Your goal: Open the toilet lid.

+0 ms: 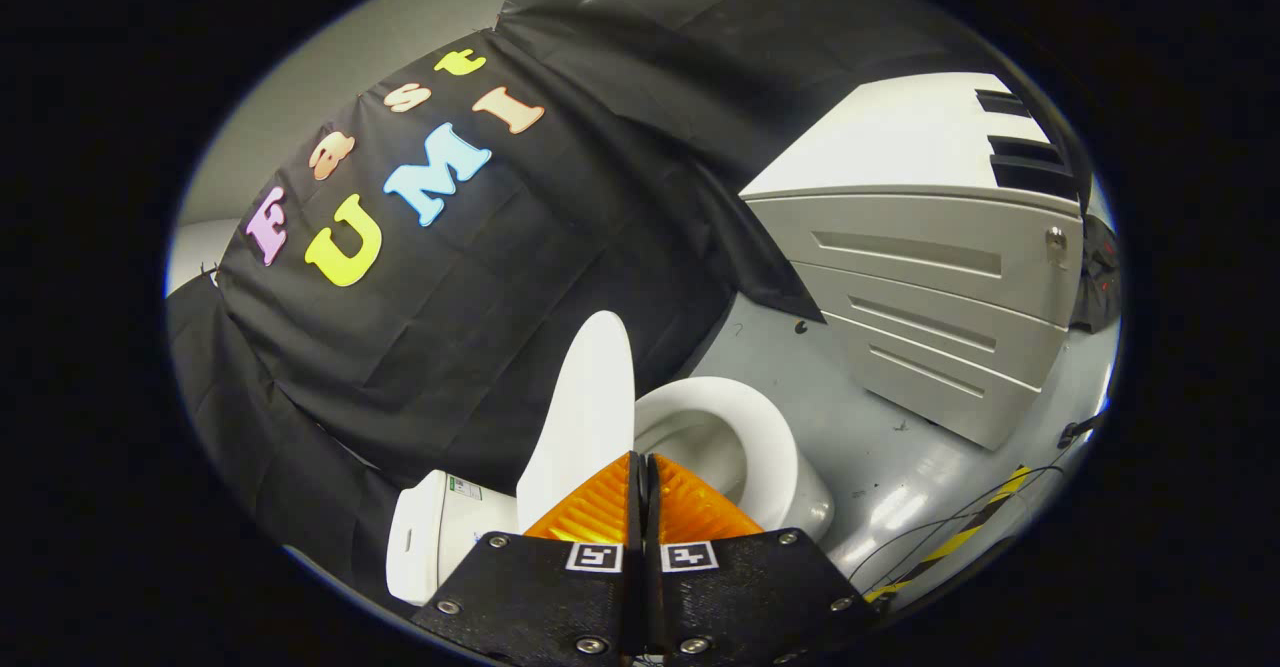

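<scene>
A small white toilet (pixel 780 467) stands on the grey floor just beyond my fingers, seen tilted. Its lid (pixel 585 417) is raised, standing up from the bowl and leaning back toward the white tank (pixel 440 537). The seat ring and the open bowl (pixel 715 437) show to the right of the lid. My gripper (pixel 643 467) is shut, its two orange fingers (pixel 590 512) pressed together with nothing between them. The fingertips sit right in front of the lid's lower edge, where the lid meets the bowl; I cannot tell whether they touch it.
A grey drawer cabinet (pixel 930 287) with a white top stands on the floor beyond the toilet to the right. Black cloth hangs behind the toilet. Cables and a yellow-black striped strip (pixel 960 532) lie on the floor (pixel 880 467) to the right of the bowl.
</scene>
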